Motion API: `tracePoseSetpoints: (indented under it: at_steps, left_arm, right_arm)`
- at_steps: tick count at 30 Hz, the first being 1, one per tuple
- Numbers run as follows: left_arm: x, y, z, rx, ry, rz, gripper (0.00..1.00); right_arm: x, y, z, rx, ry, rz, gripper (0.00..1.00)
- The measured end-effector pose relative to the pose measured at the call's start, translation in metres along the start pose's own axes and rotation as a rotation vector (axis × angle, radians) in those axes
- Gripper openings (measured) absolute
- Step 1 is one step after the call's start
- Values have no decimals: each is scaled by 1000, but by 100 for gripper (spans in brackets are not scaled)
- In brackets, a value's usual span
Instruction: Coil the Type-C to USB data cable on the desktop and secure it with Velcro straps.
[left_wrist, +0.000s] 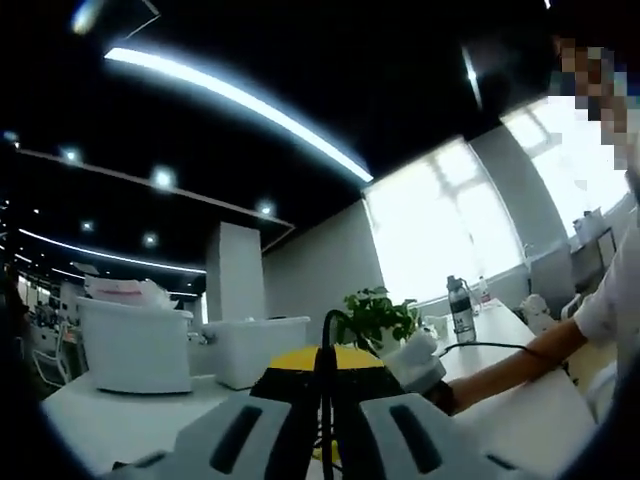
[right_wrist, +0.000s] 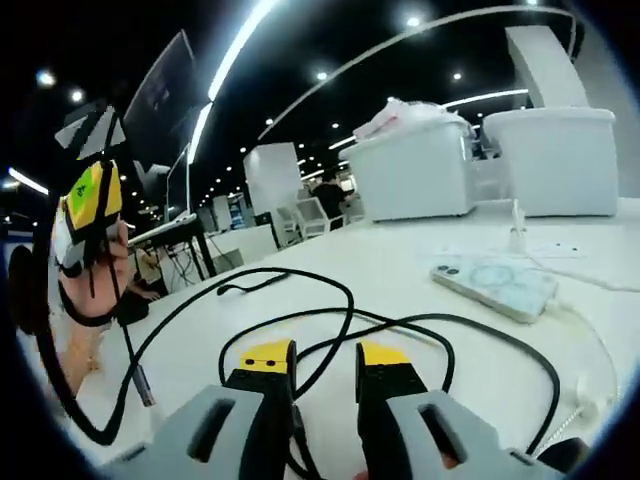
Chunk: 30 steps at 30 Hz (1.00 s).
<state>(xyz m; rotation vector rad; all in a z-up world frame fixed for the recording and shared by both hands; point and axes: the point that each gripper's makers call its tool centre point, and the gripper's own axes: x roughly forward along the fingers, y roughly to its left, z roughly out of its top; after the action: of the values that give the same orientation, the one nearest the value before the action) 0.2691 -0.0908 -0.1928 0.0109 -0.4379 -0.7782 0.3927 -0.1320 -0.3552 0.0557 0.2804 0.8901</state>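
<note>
The black data cable is seen spread in loose loops over the white desktop, still uncoiled, with one strand running between the jaws of the right gripper; the jaws are held slightly apart around it, apparently so the cable can be guided rather than pinched. In the left gripper view, the left gripper is closed on a strand of the cable, raised off the desk, presumably to draw slack for looping. A phone lies beside the loops, with storage bins behind.
</note>
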Motion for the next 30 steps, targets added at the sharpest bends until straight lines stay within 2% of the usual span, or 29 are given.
tracePoseSetpoints:
  at_steps: [3,6,9,15,19,22,26,30]
  left_arm:
    - [0,-2,2,1,-6,-9,4]
    - [0,-1,1,-5,-4,-5,4]
    - [0,0,1,-19,-10,-2,4]
    - [-1,10,-4,-8,9,45,4]
    - [-2,20,-8,-4,23,84,4]
    - [-3,26,-11,6,34,112,4]
    - [-3,33,-20,35,65,149,4]
    - [-5,41,-26,75,91,185,4]
  right_arm:
    - [9,1,0,-25,15,-6,17]
    - [14,-2,-1,-65,25,-33,8]
    - [12,-3,1,-53,13,-21,5]
    - [-9,-5,30,-42,-110,-6,2]
    - [-25,-8,45,-24,-167,-6,2]
    - [-43,-3,56,-30,-225,-2,1]
    - [-66,6,81,-21,-317,26,1]
    - [-78,22,93,-50,-362,53,1]
